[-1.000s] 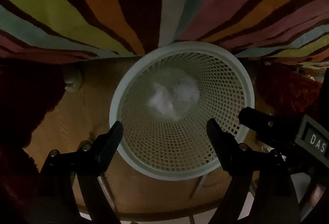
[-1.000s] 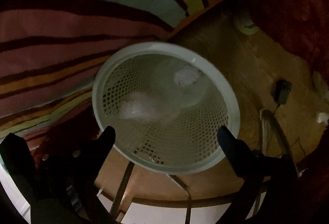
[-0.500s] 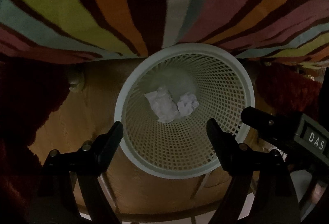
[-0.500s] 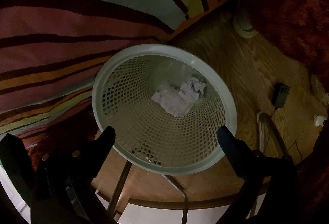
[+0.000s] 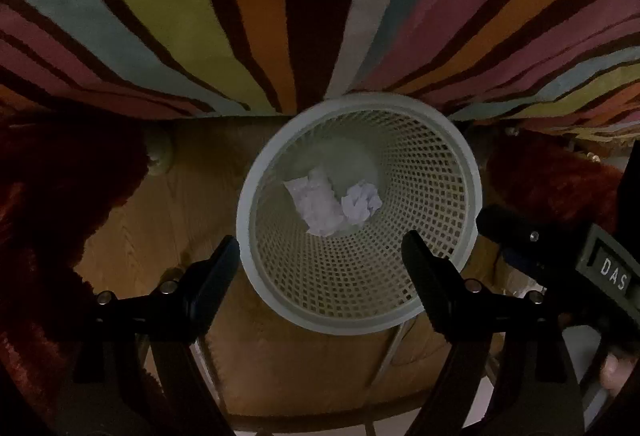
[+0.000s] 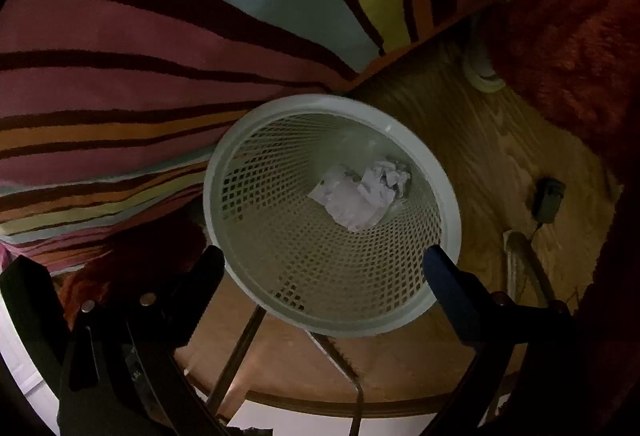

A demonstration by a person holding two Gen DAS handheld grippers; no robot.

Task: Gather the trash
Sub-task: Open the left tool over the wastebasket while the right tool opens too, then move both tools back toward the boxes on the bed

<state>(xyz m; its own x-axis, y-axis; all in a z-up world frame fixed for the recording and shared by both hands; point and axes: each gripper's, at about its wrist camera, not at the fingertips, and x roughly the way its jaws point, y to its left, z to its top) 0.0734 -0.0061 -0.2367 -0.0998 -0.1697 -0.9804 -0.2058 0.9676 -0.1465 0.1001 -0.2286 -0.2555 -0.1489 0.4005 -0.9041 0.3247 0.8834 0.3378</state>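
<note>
Two crumpled papers (image 5: pixel 332 202) lie low in the centre-frame basket (image 5: pixel 460 156), so we hold the left gripper (image 5: pixel 320 256) and right gripper (image 6: pixel 324 264) above it, spread wide and empty.

Wood floor (image 5: pixel 132 236) carries the mesh wastebasket (image 5: pixel 440 172), sitting at the striped rug's (image 5: pixel 256 16) edge. Red shaggy rug (image 6: pixel 568 48) and small black adapter (image 6: pixel 549 198) lie nearby.

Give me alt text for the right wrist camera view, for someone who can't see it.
Two crumpled white paper wads lie at the bottom of a pale mesh wastebasket, seen from above between the open, empty right tool. The basket stands on a wood floor beside a striped rug.
</note>
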